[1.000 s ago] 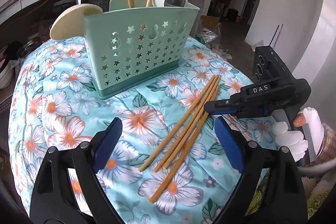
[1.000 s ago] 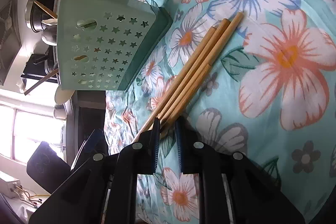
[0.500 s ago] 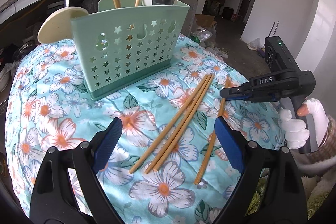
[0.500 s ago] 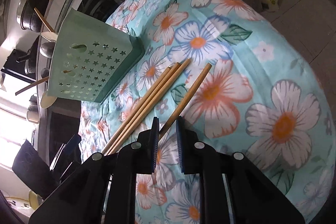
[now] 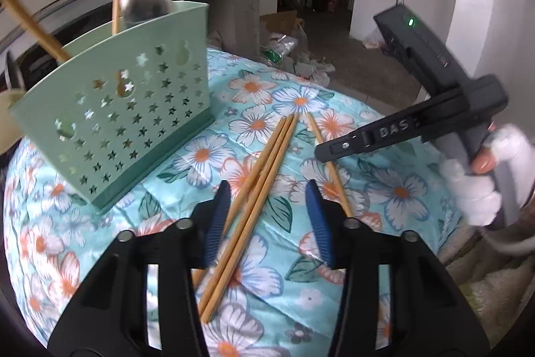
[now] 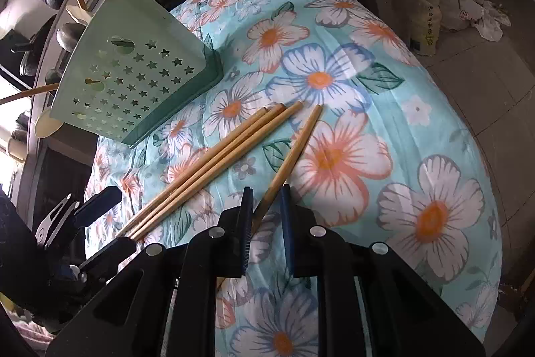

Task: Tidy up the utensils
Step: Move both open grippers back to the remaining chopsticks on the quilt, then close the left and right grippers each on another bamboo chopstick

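Two wrist fisheyes, both close over the floral cloth (image 5: pixel 394 189).

Left wrist view: angled down past its own fingers (image 5: pixel 217 219), facing the green basket (image 5: pixel 127 122) at 10 o'clock and an open room toward 1. Right wrist view: steeper, nearer the cloth (image 6: pixel 434 213), rolled, basket (image 6: pixel 133 82) at 10 o'clock, floor at 2. Shared: basket, cloth, the three chopsticks (image 5: pixel 264 169) (image 6: pixel 214 166) and the single chopstick (image 5: pixel 329 168) (image 6: pixel 294 153).

Bare cloth (image 6: pixel 434 129) lies open right of the chopsticks (image 6: pixel 214 169); the caddy (image 6: pixel 133 82) blocks the left.
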Motion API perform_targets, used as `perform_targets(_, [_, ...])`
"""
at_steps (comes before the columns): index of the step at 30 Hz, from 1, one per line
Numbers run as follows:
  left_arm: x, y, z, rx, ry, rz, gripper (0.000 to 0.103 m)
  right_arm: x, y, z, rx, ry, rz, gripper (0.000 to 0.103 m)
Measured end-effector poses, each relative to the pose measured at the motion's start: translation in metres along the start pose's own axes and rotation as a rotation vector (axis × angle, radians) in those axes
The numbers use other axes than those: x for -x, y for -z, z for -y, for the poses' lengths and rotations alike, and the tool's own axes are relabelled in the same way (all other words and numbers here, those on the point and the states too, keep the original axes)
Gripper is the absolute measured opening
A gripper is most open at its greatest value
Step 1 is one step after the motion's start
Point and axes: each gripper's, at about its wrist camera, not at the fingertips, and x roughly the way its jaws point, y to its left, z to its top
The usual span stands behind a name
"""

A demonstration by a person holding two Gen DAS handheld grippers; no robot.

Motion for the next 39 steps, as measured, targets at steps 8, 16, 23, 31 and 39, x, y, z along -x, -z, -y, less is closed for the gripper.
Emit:
perform_targets(8, [-0.027, 0.003, 0.023, -0.228, -0.076, -0.042, 0.017, 0.002, 0.003, 0.009, -0.044, -0.028, 0.005, 0.016])
perform_targets(16, [-0.042, 0.005, 0.025, -0.283, -0.093, -0.066, 0.012, 0.001, 0.003, 0.012, -0.062, -0.046, 0.007, 0.016])
perform_targets(23, [-0.048, 0.003, 0.024, -0.291, -0.103, -0.058, 0.002, 0.001, 0.003, 0.013, -0.067, -0.053, 0.009, 0.016])
perform_targets(31, [-0.041, 0.005, 0.026, -0.262, -0.059, -0.072, 0.000, 0.001, 0.003, 0.015, -0.072, -0.066, 0.010, 0.016])
perform_targets(39, [-0.032, 0.010, 0.021, -0.205, -0.068, -0.077, 0.001, 0.000, 0.003, 0.016, -0.074, -0.072, 0.011, 0.015])
